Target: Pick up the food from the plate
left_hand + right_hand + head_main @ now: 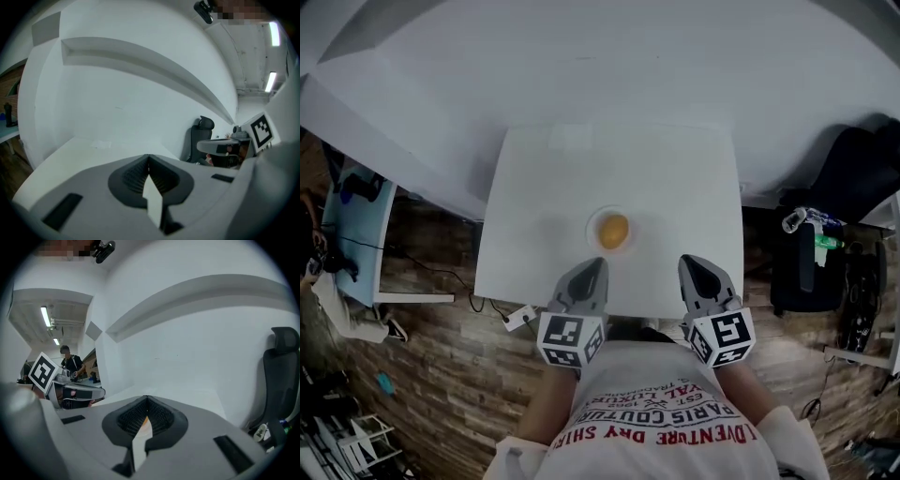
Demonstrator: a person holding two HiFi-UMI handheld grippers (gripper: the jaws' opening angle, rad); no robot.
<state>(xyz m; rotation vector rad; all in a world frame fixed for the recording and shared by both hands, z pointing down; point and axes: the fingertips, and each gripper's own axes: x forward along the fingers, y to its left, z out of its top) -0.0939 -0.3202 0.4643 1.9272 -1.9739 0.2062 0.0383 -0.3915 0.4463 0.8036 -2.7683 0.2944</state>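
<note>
An orange rounded piece of food (613,230) lies on a small white plate (592,232) near the front middle of the white table (675,178). My left gripper (598,264) hovers at the table's front edge, just below and left of the plate, shut with nothing in it; in the left gripper view its jaws (149,157) meet. My right gripper (687,262) sits at the front edge to the plate's right, tips together and empty. In the right gripper view (147,399) a sliver of the orange food (146,422) shows through the slot below the tips.
A white wall stands right behind the table. A black office chair (853,178) and a bottle (802,220) are to the right, a blue desk (356,234) to the left. Wooden floor surrounds the table. A person (70,363) stands far off in the right gripper view.
</note>
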